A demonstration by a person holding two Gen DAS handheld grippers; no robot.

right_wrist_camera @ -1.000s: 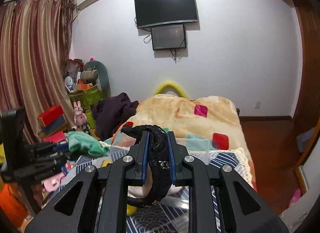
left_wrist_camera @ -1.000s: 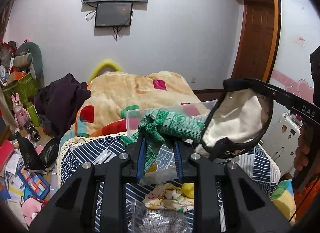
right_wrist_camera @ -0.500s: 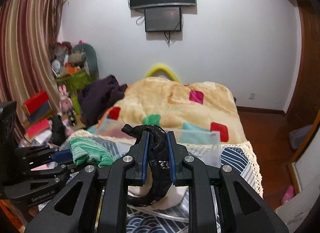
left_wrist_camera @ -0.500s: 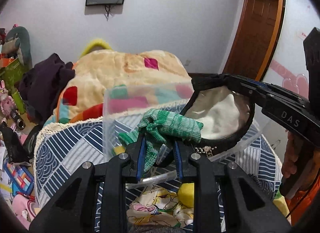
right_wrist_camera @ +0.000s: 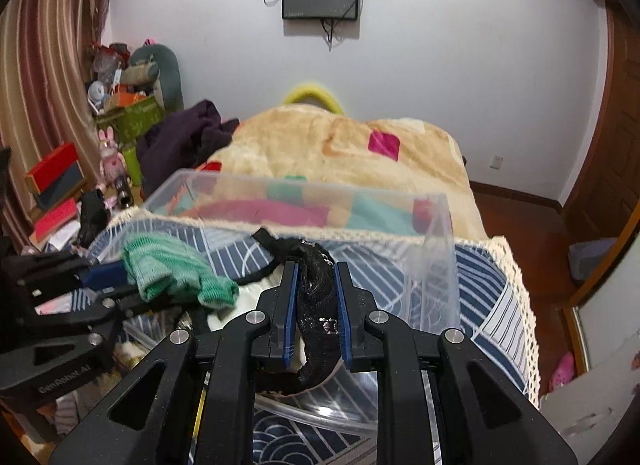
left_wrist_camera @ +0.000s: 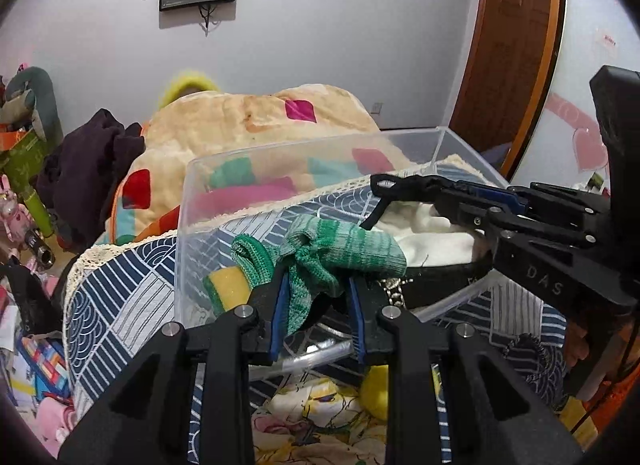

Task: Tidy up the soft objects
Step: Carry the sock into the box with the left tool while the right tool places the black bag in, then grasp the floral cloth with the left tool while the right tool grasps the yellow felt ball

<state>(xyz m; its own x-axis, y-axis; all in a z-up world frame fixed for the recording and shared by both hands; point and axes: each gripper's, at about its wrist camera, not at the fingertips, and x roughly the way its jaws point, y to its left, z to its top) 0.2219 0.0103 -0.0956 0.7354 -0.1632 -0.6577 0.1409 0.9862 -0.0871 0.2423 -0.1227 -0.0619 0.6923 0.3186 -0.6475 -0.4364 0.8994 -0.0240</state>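
Note:
A clear plastic bin (left_wrist_camera: 185, 225) stands on the bed. My left gripper (left_wrist_camera: 316, 285) is shut on a green knitted sock (left_wrist_camera: 344, 245), which hangs over the bin's inside. A yellow-and-green soft item (left_wrist_camera: 226, 285) lies in the bin behind the sock. From the right, my right gripper (left_wrist_camera: 400, 185) reaches over the bin. In the right wrist view this gripper (right_wrist_camera: 315, 267) is shut on a black sparkly-edged item (right_wrist_camera: 316, 293) with cream lining (left_wrist_camera: 436, 237), held low inside the bin (right_wrist_camera: 440, 265). The left gripper (right_wrist_camera: 120, 281) and the sock (right_wrist_camera: 172, 269) show at the left.
The bin rests on a blue-and-white patterned cover (left_wrist_camera: 120, 285). Behind it lie a beige blanket with coloured squares (left_wrist_camera: 260, 121) and dark purple clothes (left_wrist_camera: 88, 169). A printed cloth and a yellow item (left_wrist_camera: 320, 405) lie in front of the bin. Boxes and toys (right_wrist_camera: 112, 113) crowd the left floor.
Both grippers have sunk and come forward to the bin, which now fills more of each view. The sock and the black item went down with them, over and into the bin.

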